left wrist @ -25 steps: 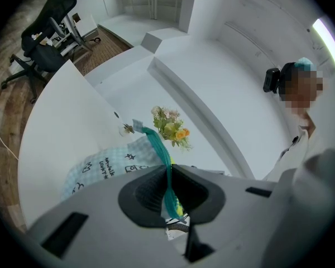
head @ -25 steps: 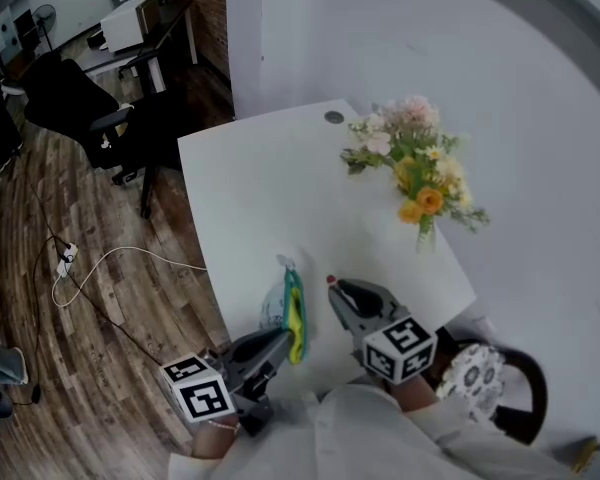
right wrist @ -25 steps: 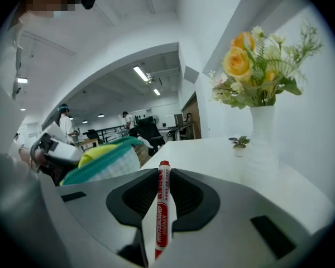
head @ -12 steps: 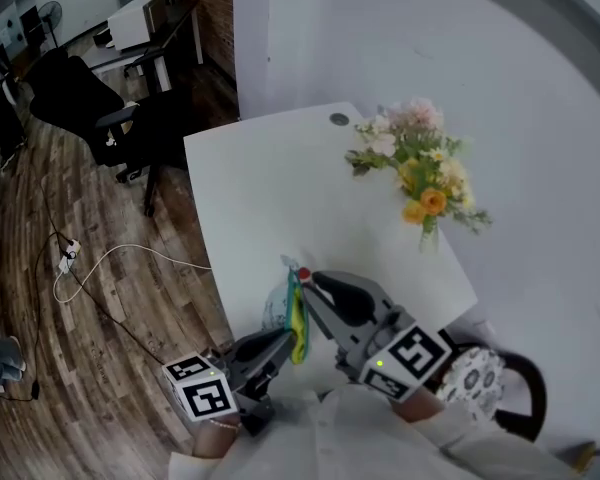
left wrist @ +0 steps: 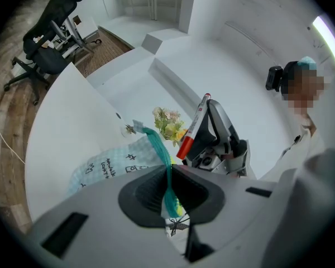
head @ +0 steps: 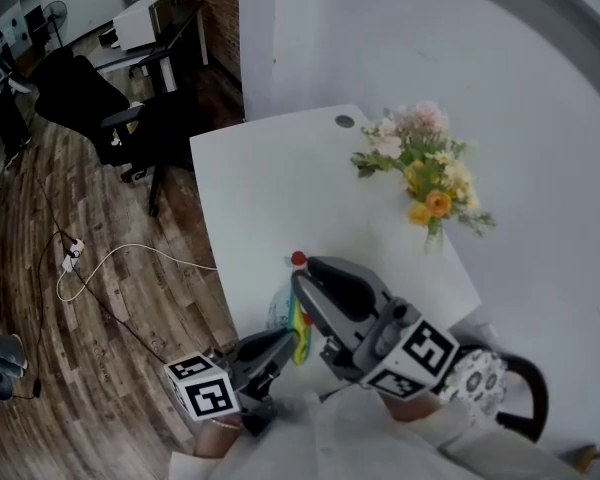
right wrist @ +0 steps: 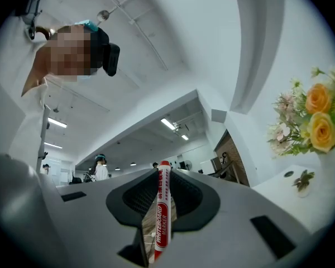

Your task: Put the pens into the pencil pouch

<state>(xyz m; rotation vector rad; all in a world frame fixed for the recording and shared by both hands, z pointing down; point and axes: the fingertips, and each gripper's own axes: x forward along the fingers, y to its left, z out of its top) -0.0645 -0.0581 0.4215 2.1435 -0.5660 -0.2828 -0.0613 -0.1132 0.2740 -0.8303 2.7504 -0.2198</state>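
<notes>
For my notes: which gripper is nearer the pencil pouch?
Left. The left gripper grips the pencil pouch; the right gripper, holding a red marker, is apart from it.

I see a white desk [head: 265,193] with a round grommet [head: 343,122] by its far edge, a bunch of flowers [head: 423,173] standing toward its right side, and a pale pencil pouch [head: 278,311] at its near edge.

pencil pouch [head: 277,314] mostly hidden behind right gripper [head: 302,272], marker [right wrist: 162,216] lower end hidden inside gripper

Red-white marker [right wrist: 162,216], pale-blue checked pouch [left wrist: 109,163]
</notes>
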